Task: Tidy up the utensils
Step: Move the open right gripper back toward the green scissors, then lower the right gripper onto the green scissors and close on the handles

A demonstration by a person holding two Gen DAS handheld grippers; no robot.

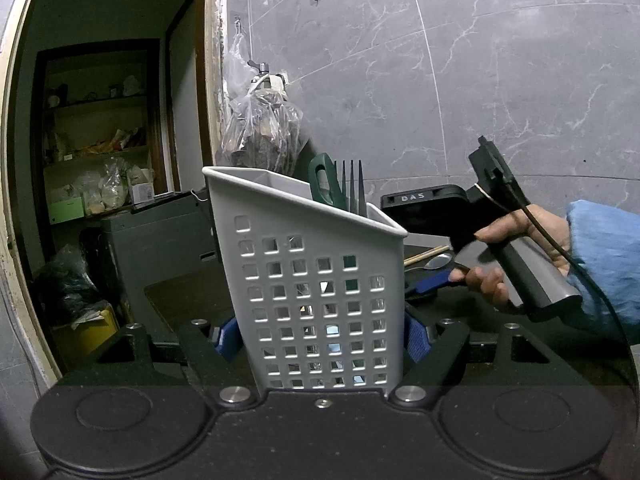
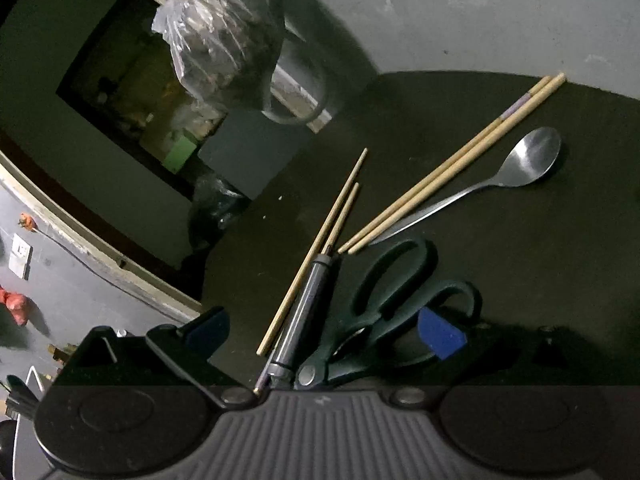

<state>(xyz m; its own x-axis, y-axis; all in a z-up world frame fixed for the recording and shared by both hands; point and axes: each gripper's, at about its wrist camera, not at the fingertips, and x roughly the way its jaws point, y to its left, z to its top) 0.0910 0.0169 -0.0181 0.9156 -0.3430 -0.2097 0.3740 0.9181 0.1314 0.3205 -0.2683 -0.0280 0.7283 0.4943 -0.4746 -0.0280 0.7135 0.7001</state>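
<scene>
1. Left wrist view: the left gripper (image 1: 320,336) is pinched on a white perforated utensil caddy (image 1: 316,280), with one blue pad seen at each side of the caddy's lower wall.
2. The caddy is held upright at the centre of the view, its slanted rim rising toward 11 o'clock.
3. Inside the caddy, a green scissors handle (image 1: 325,180) and the dark tines of a fork (image 1: 353,188) are seen projecting above the rim toward 12 o'clock.
4. At 3 o'clock, the right gripper (image 1: 430,284) is gripped by a hand (image 1: 520,256) in a blue sleeve (image 1: 604,264); only one of its blue fingers is visible, above the dark table (image 1: 188,296).
5. A clear plastic bag (image 1: 260,128) is hung on the grey marble wall at 11 o'clock from the caddy.
6. Right wrist view: the right gripper (image 2: 326,334) is spread wide, with nothing pressed between its blue pads.
7. Between the pads, a dark cylindrical handled tool (image 2: 306,312) and green scissors (image 2: 384,312) are laid on the table (image 2: 540,260).
8. A thin pair of chopsticks (image 2: 320,252) is laid toward 12 o'clock, just beside the tool.
9. A thicker pair of chopsticks (image 2: 452,164) is pointed toward 2 o'clock, with a metal spoon (image 2: 520,164) just beside it.
</scene>
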